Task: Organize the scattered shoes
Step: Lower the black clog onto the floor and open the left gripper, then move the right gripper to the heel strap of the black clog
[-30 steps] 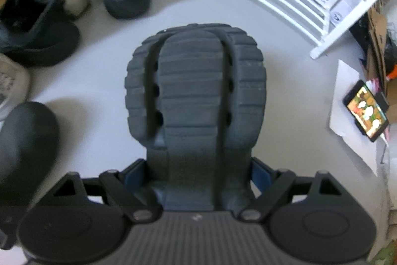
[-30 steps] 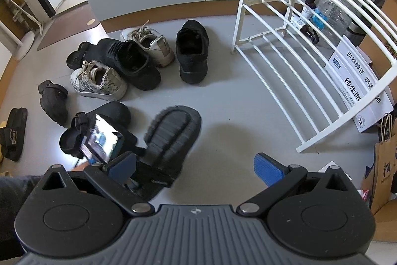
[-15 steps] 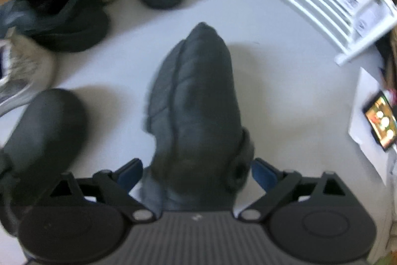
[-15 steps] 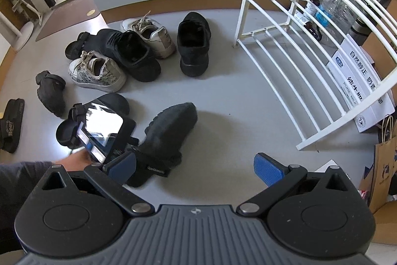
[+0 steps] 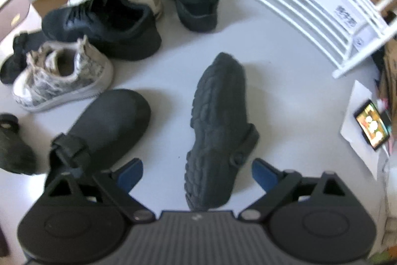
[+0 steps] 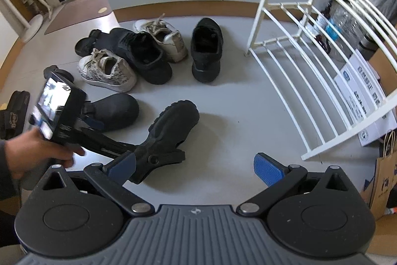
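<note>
Shoes lie scattered on the grey floor: one dark clog rests on its side, sole facing 9 o'clock, between the spread blue pads of the left tool, which is open and not touching it. Its mate sits upright just beside it at 9 o'clock, with a patterned sneaker, two black sneakers and a white one grouped near 11 o'clock. Right tool hangs open and empty above the floor; white rack stands at 2 o'clock.
</note>
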`<state>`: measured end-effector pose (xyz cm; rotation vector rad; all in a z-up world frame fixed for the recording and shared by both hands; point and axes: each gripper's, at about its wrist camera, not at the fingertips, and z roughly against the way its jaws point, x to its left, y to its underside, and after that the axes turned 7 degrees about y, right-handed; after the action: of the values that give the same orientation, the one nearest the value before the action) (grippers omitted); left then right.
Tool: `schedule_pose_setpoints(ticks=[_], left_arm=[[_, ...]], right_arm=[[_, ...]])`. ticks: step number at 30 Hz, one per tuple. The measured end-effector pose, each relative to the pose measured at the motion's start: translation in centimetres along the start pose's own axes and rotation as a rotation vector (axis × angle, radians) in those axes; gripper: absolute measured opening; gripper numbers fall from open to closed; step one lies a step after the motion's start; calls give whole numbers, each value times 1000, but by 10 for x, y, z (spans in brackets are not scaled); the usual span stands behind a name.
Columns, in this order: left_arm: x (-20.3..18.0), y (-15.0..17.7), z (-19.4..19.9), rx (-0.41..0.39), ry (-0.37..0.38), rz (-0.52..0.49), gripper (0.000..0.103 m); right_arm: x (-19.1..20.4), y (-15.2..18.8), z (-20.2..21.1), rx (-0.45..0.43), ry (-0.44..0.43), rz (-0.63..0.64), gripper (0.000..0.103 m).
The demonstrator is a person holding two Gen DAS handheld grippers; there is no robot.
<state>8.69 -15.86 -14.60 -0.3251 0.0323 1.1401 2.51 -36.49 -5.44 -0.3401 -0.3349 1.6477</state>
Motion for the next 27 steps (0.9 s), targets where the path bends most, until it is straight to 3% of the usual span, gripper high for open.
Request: schedule_pose_setpoints(ticks=[8,15,27], left_arm=[[-23,7,59,-31,5,-43,96],[-16,21,94,-73,7,-57,96],[9,49,95,-73,4,-87,97]], right_arm=[[1,7,-5,9,22,25,103],[2,13,-8,17,41,48,103],[12,21,-18,23,68,91,103]])
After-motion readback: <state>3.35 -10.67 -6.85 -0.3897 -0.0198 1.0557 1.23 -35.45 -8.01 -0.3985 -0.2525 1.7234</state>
